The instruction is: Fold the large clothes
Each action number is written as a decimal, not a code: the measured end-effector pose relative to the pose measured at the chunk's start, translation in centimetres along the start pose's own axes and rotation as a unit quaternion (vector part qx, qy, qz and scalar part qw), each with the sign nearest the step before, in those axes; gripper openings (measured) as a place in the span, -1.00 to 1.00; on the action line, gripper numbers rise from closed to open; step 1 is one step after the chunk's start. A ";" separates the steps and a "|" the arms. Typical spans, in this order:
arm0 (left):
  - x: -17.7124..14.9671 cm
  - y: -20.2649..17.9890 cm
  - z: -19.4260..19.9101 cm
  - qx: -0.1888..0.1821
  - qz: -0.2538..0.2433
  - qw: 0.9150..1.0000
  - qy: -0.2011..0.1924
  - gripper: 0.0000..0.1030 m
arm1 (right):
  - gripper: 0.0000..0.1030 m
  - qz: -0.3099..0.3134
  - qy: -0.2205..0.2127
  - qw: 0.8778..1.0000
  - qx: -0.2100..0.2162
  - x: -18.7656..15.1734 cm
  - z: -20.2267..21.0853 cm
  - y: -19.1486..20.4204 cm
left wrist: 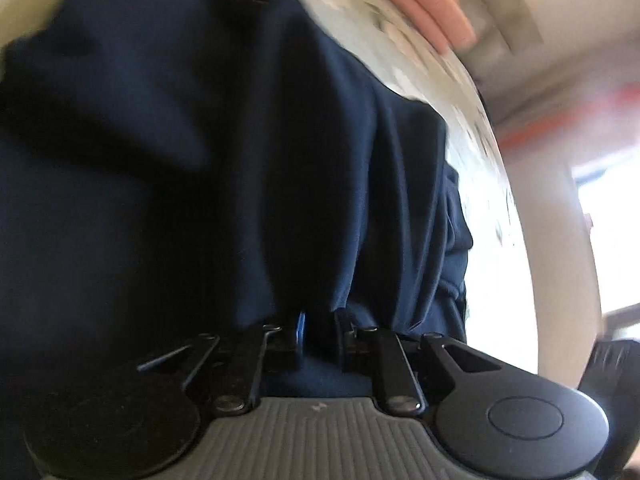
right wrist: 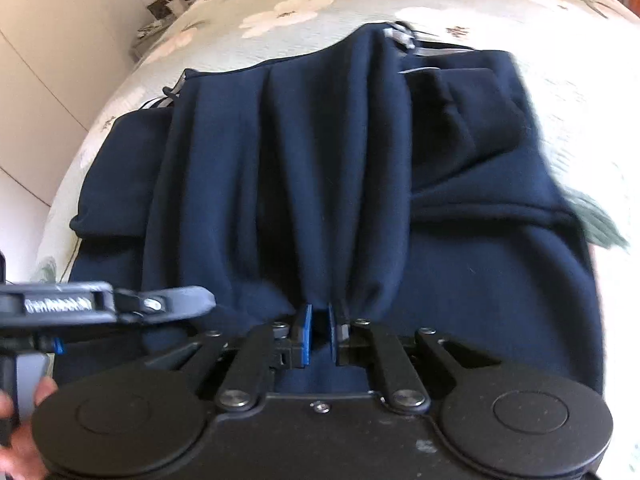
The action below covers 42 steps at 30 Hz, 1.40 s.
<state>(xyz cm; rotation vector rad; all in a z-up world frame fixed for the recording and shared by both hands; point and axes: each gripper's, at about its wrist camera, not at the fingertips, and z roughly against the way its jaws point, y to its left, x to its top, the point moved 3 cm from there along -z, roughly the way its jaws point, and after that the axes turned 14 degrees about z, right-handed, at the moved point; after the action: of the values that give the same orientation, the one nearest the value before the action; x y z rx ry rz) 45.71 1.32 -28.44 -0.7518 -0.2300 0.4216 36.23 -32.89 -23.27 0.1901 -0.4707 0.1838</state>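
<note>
Lying partly folded on the floral bedspread (right wrist: 304, 8), the navy garment (right wrist: 280, 168) shows long pleats running away from the right gripper (right wrist: 319, 330) — jaws slightly apart, a fabric edge between them, apparently not pinched. Left gripper (left wrist: 320, 334): narrow gap over dark cloth — contact cannot be told, view blurred.

Home bedroom, floral bedspread (right wrist: 304, 12), white wardrobe (right wrist: 60, 40)

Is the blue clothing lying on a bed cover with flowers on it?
Yes, the dark blue garment lies spread over a pale bed cover printed with pink flowers.
</note>
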 end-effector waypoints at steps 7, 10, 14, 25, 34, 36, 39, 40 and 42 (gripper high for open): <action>-4.6 2.8 8.6 0.012 -0.039 0.999 0.022 -0.53 | -0.14 -0.055 0.025 0.998 -0.014 -7.1 6.1 -2.0; -5.9 5.0 12.5 0.038 -0.033 0.998 0.032 -0.46 | -0.14 -0.072 0.050 0.996 -0.023 -10.6 8.3 -1.8; -10.3 9.1 17.3 0.100 -0.018 0.994 0.041 -0.40 | -0.10 -0.096 0.090 0.990 -0.059 -14.9 10.7 -1.3; -14.2 15.0 19.4 0.162 0.003 0.980 0.118 0.12 | 0.39 -0.195 0.106 0.967 -0.122 -23.0 13.7 -4.3; -14.5 15.5 19.0 0.184 0.035 0.977 0.103 0.28 | 0.54 -0.180 0.117 0.970 -0.118 -24.0 12.5 -3.7; -15.1 15.4 18.6 0.199 0.017 0.973 0.112 0.32 | 0.54 -0.180 0.120 0.970 -0.114 -23.8 12.4 -3.3; -15.8 15.4 17.7 0.210 0.001 0.971 0.113 0.38 | 0.54 -0.179 0.125 0.970 -0.106 -24.2 12.3 -3.9; -15.9 15.5 17.5 0.204 0.009 0.973 0.108 0.43 | 0.54 -0.181 0.127 0.970 -0.104 -24.5 12.3 -4.1; -15.9 16.0 17.3 0.180 0.030 0.978 0.103 0.79 | 0.54 -0.194 0.131 0.968 -0.093 -24.7 12.1 -4.4</action>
<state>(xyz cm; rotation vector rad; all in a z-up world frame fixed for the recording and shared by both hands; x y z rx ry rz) 20.92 15.18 -28.24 -0.4421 0.0640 0.4238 10.37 -43.10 -24.78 0.0684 -0.1791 -0.2182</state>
